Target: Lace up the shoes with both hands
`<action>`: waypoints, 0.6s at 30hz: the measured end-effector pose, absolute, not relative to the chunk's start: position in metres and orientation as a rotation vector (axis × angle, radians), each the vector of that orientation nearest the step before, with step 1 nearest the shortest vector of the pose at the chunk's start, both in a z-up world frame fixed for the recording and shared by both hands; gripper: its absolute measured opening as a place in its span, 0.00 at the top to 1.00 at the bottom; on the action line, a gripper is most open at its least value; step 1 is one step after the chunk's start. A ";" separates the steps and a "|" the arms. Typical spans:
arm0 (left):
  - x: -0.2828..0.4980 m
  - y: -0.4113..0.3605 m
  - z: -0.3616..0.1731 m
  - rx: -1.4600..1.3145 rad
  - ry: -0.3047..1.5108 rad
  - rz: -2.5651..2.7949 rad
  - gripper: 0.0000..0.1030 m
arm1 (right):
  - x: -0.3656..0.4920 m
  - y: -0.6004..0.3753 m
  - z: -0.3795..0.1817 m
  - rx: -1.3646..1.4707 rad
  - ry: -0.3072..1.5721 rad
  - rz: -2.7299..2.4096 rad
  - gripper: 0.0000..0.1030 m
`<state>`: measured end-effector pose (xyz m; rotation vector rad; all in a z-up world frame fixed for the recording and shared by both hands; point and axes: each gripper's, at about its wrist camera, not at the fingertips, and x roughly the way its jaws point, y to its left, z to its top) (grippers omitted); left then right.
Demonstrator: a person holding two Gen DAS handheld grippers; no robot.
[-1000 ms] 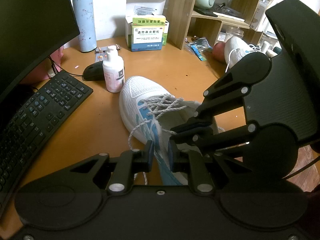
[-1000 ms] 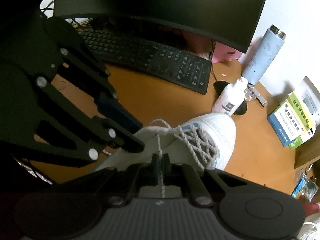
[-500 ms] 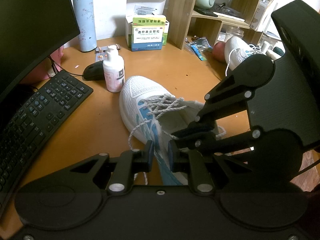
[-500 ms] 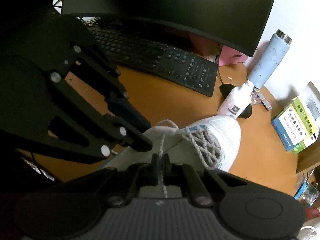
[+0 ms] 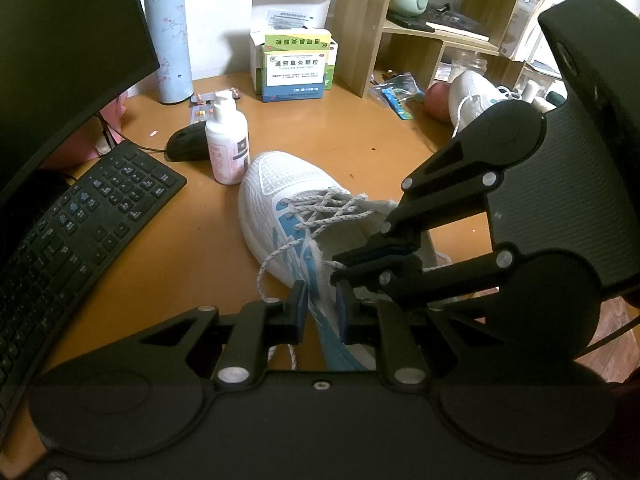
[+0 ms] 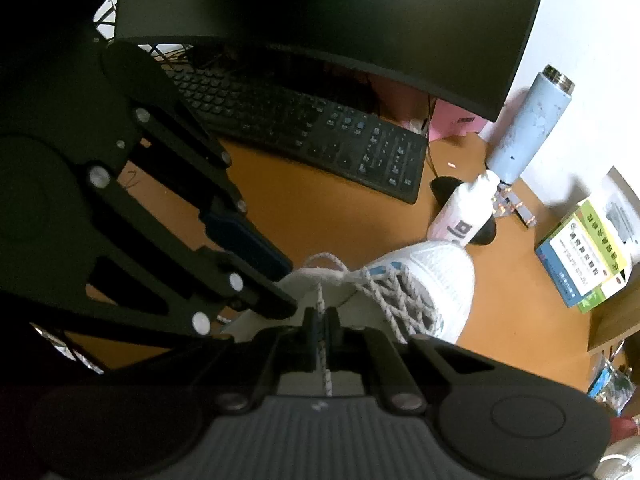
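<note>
1. The blue and white medicine box at the back of the bench carries a bold line of Chinese characters, 通窍鼻炎颗粒, on its white front panel.
2. Smaller print under that line is too fine to read.
3. The green box stacked on top has a row of white characters along its edge, too blurred to read.
4. The white bottle shows a dark square label that cannot be read.
5. Keyboard key legends are illegible.

in the left wrist view the right gripper has slid toward 3 o'clock; in the right wrist view the shoe has drifted toward 3 o'clock.
</note>
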<state>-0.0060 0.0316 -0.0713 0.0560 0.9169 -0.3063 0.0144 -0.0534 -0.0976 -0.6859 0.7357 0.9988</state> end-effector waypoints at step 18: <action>-0.005 0.063 -0.057 -0.139 0.854 -0.240 0.86 | 0.013 -0.048 -0.094 -0.687 0.708 1.000 0.96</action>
